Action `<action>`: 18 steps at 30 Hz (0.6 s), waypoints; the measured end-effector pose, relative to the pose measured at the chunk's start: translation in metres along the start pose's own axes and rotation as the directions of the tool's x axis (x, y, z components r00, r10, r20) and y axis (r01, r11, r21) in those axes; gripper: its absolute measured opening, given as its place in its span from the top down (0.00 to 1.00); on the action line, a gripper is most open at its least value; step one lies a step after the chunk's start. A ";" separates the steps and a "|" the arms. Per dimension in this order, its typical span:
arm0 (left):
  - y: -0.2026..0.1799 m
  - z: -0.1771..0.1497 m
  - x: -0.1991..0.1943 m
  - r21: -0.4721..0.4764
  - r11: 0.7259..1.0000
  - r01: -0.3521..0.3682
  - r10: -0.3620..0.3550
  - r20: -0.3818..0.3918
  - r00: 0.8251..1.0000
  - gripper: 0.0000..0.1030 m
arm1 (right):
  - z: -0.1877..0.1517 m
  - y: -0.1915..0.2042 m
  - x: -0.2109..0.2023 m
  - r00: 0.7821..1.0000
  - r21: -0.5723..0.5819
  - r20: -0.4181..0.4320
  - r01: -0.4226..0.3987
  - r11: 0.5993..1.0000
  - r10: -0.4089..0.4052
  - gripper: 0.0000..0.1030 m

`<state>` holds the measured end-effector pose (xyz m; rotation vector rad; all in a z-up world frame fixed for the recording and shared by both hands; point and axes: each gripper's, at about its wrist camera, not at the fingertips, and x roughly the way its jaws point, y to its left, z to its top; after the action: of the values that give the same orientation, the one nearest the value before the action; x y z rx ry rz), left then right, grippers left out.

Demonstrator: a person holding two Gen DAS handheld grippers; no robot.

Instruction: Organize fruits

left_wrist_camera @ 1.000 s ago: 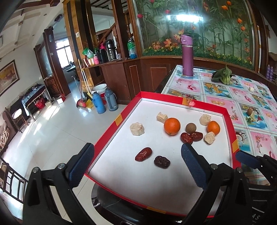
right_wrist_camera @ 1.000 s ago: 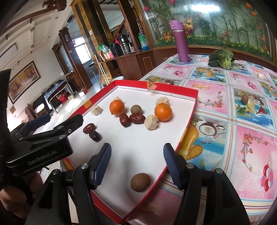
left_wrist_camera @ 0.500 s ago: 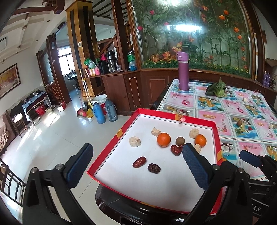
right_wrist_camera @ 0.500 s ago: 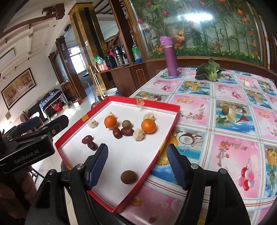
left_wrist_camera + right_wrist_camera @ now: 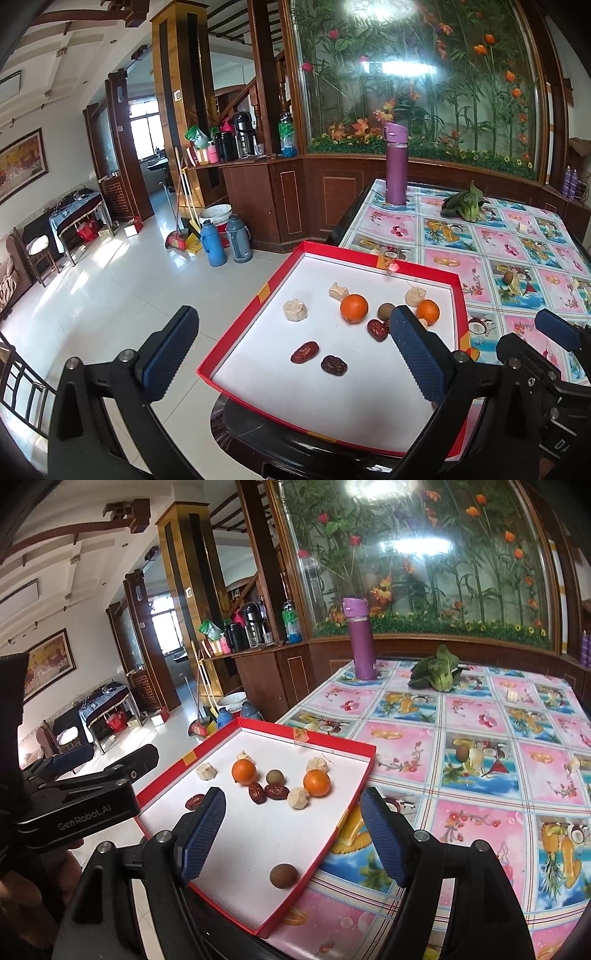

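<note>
Both grippers have drawn back and risen from the red tray over the last second: the fruit looks smaller and farther off in both wrist views, and more tabletop and floor now show. The left gripper hangs above the tray's near-left corner with its jaws wide apart and nothing between them. The right gripper hovers over the tray's near-right edge, jaws likewise spread and empty.

Nothing in the tray seems to have shifted. 2 oranges sit toward the far side with a brown longan between them. 2 red dates lie touching just in front of that longan, and 2 more dates lie apart nearer the left gripper. 4 pale lumps, possibly peeled pieces, are scattered around them; what they are is hard to tell. A second longan rests alone near the tray's front edge.

The pull-back reads as a pause between picks, not a finish, since kinds remain mixed. The lone longan sits closest to the right gripper, so it looks the likeliest next pick. Being round, it may roll if the jaws close off-centre.
</note>
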<state>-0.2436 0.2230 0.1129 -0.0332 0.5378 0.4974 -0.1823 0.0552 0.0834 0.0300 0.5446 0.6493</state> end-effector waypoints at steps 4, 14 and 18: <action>0.006 0.001 0.001 -0.010 1.000 -0.010 0.010 0.004 1.000 0.00 | 0.002 0.008 -0.003 1.000 -0.020 0.025 0.002 1.000 -0.002 0.26; 0.022 0.002 0.001 -0.060 0.998 -0.035 0.037 0.031 0.999 0.00 | 0.004 0.018 0.004 1.000 -0.048 0.023 0.005 0.999 -0.004 0.26; 0.025 0.002 0.000 -0.061 0.998 -0.026 0.029 0.038 0.999 0.00 | 0.006 0.023 0.004 1.000 -0.065 0.030 0.009 0.998 -0.007 0.26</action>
<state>-0.2540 0.2455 0.1166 -0.0737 0.4856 0.5400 -0.1895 0.0766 0.0905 -0.0238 0.4947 0.6579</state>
